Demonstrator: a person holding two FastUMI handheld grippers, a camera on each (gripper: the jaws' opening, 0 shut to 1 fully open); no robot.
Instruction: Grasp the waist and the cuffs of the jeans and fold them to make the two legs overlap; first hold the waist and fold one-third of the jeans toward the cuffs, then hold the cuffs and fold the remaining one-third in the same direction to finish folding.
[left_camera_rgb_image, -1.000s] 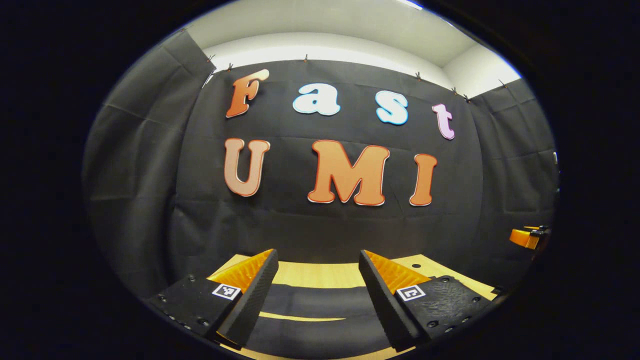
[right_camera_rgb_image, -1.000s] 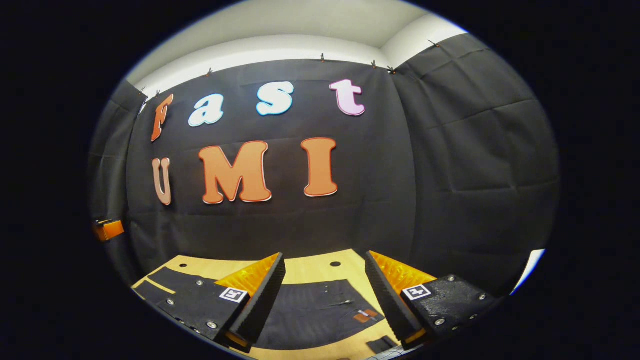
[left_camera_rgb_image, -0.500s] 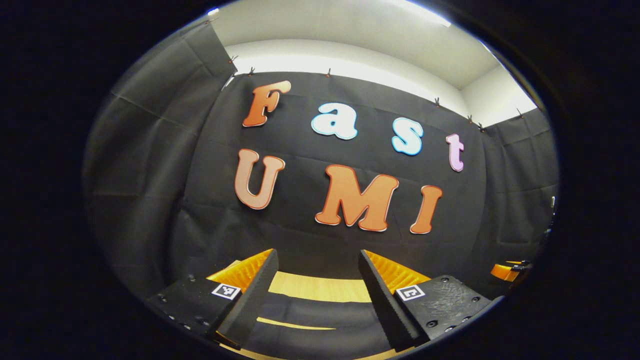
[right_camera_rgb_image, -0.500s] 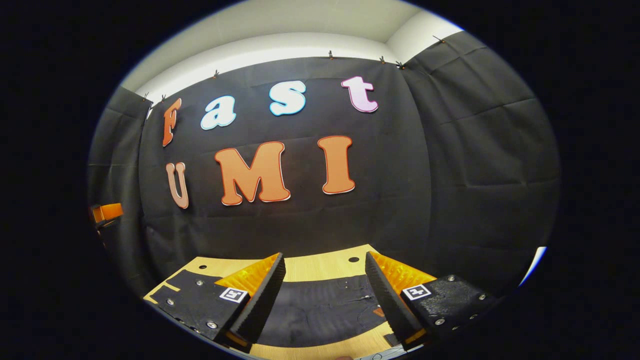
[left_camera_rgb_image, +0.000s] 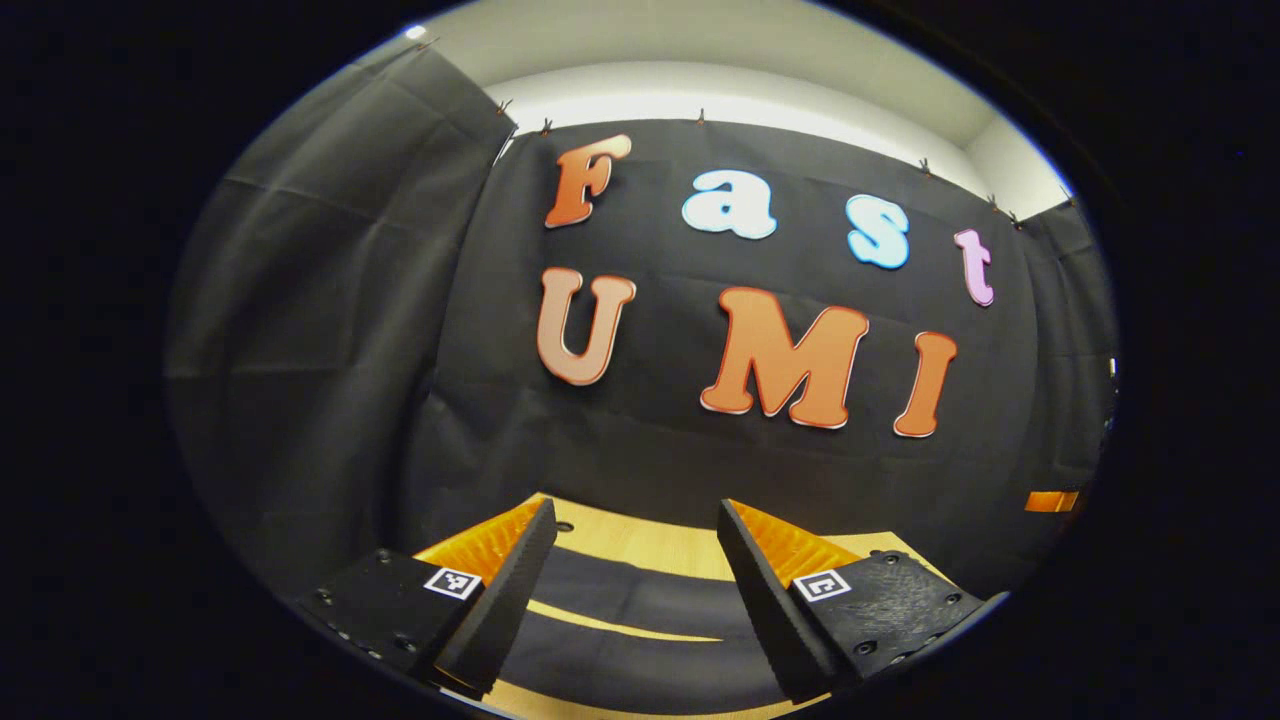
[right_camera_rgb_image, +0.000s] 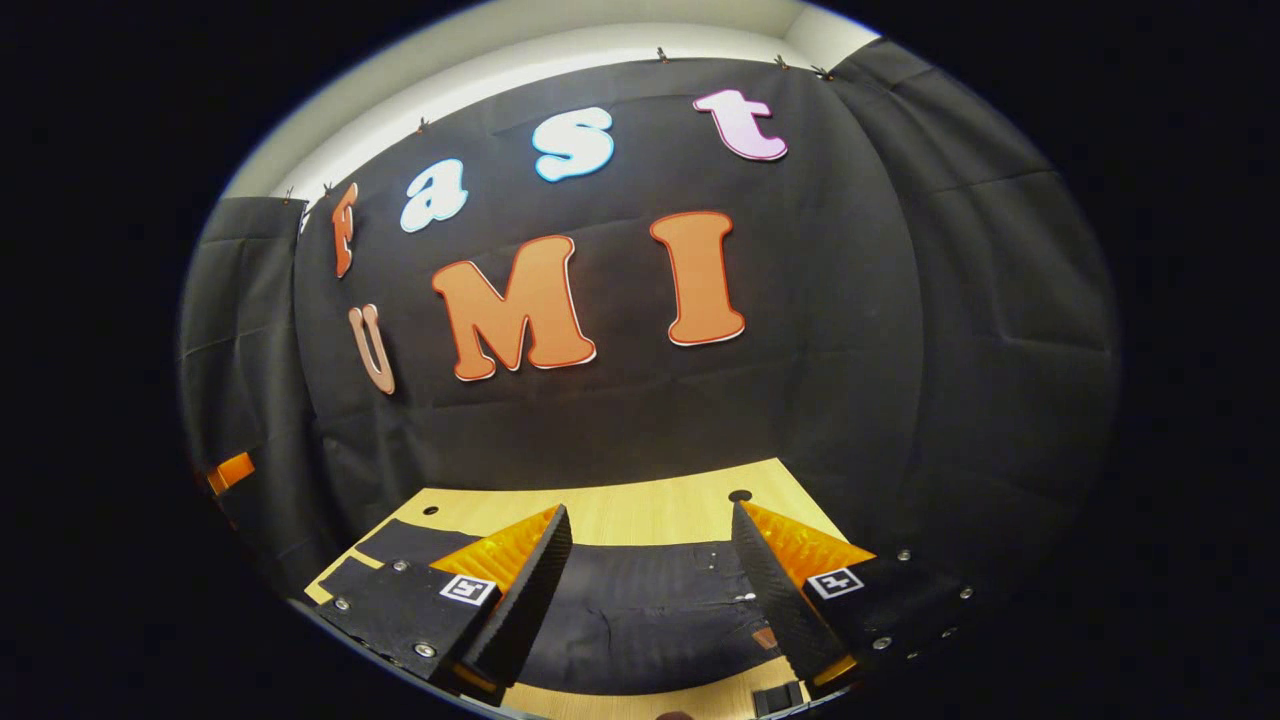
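Dark jeans lie flat on a light wooden table (right_camera_rgb_image: 640, 510). In the right gripper view their waist end (right_camera_rgb_image: 650, 610) with a small brown patch (right_camera_rgb_image: 766, 636) spreads between and below my fingers. My right gripper (right_camera_rgb_image: 648, 518) hovers open above it, holding nothing. In the left gripper view the two legs (left_camera_rgb_image: 640, 600) run across as dark bands with a strip of table between them. My left gripper (left_camera_rgb_image: 635, 512) is open above the legs, empty. The other gripper shows as a small piece at the far right (left_camera_rgb_image: 1050, 500) in the left gripper view and at the far left (right_camera_rgb_image: 230, 470) in the right gripper view.
The table (left_camera_rgb_image: 640, 545) ends at the black cloth wall close behind the jeans. Small round holes (right_camera_rgb_image: 740, 496) mark the tabletop near its back edge. A small dark object (right_camera_rgb_image: 782, 698) lies at the front edge by the waist.
Both cameras have swung: the left gripper turned left, so the wall slid right; the right gripper tipped down and moved closer, showing more table and waist. Both grippers stay open.
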